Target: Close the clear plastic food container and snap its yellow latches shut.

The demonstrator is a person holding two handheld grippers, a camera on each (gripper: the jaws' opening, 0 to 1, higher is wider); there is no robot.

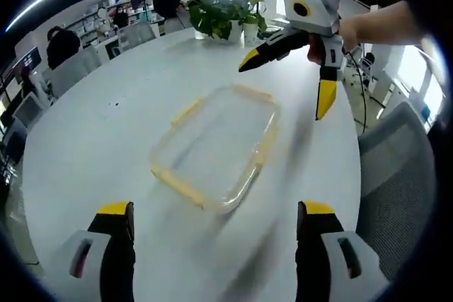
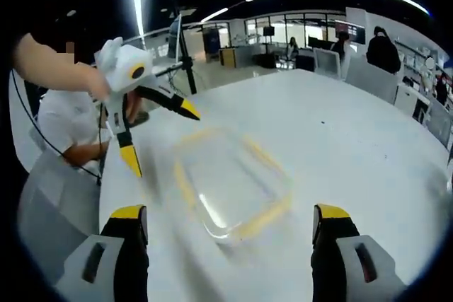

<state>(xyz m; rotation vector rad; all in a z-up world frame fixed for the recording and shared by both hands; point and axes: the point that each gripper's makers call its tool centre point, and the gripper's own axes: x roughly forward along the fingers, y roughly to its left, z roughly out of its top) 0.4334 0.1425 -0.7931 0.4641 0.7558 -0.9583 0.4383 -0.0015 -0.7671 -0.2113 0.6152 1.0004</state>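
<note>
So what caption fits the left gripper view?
Two open claws face a clear container on a white table.

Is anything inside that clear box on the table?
Empty, it seems: the white table shows straight through the clear container in both views. Motion blur hides whether its lid is on.

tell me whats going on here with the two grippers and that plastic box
A person holds a two-jaw gripper in each hand over a white table. A clear food container with yellow latches sits on it, blurred by motion. The left gripper and the right gripper both hover above it with jaws wide open, touching nothing. Whether the latches are snapped can't be told.
</note>
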